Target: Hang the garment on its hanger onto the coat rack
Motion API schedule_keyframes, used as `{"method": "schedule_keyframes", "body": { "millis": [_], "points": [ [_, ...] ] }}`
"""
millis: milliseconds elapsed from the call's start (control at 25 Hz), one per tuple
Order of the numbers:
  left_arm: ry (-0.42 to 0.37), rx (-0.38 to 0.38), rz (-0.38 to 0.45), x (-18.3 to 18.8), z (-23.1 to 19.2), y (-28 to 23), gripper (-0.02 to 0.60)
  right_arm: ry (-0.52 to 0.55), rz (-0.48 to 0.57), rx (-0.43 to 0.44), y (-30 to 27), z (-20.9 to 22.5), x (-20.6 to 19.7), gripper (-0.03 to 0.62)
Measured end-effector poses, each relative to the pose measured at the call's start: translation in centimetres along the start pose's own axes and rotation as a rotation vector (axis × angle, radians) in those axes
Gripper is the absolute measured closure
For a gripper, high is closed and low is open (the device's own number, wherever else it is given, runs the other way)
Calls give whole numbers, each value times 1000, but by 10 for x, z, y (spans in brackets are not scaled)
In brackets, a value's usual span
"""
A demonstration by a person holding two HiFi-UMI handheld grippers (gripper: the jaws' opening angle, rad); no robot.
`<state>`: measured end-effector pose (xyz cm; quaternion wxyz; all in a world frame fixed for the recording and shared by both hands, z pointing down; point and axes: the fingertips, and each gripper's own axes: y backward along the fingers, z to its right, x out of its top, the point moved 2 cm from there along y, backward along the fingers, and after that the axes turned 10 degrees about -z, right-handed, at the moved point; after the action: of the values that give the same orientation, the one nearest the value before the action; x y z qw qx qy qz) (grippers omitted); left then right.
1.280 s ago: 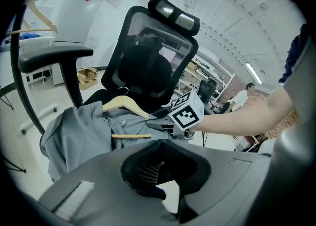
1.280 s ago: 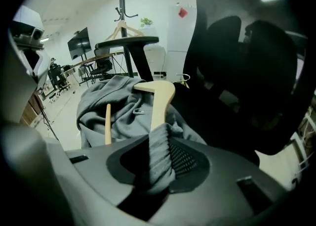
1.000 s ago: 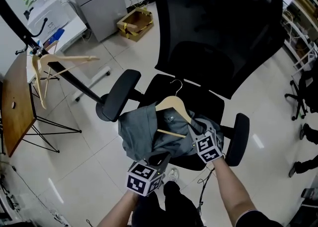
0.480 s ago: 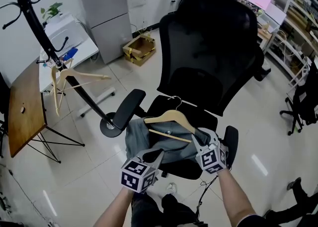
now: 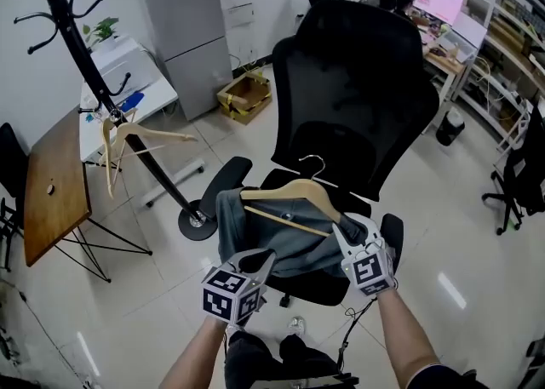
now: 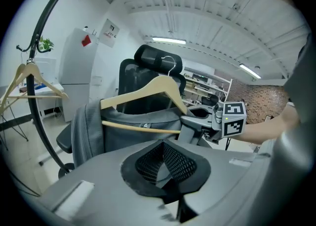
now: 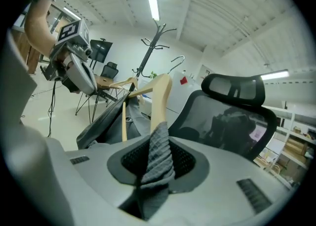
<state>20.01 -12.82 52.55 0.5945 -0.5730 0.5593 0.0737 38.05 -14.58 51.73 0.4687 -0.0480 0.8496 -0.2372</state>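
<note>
A wooden hanger [image 5: 289, 193] carries a grey garment [image 5: 281, 238] just above the seat of a black office chair [image 5: 358, 89]. My right gripper [image 5: 343, 227] is shut on the garment at the hanger's right shoulder end; in the right gripper view, ribbed grey cloth [image 7: 158, 158] fills its jaws and the hanger arm [image 7: 160, 101] rises from it. My left gripper [image 5: 262, 258] sits below the garment's hem, apart from it, shut with nothing in it. In the left gripper view the garment [image 6: 133, 131] hangs ahead. The black coat rack [image 5: 77, 47] stands at the left.
An empty wooden hanger [image 5: 128, 136] hangs on the rack, whose round base [image 5: 197, 224] rests beside the chair's left armrest. A wooden table [image 5: 55, 183], a grey cabinet [image 5: 183, 30] and a cardboard box [image 5: 245, 94] stand behind. Shelves [image 5: 511, 30] line the right side.
The hanger and garment have risen off the chair seat, carried by my right gripper. The left gripper has come up with them. More of the coat rack shows now.
</note>
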Motion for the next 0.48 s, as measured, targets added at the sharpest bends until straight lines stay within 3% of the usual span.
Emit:
{"method": "schedule_keyframes", "body": {
  "millis": [280,480],
  "points": [
    [-58,31,109,39,-9,47,575,39,110,-64,39,26,74,482],
    [-141,78,203,67,-22,119,575,59,183,-78,71,23,149,482]
  ]
}}
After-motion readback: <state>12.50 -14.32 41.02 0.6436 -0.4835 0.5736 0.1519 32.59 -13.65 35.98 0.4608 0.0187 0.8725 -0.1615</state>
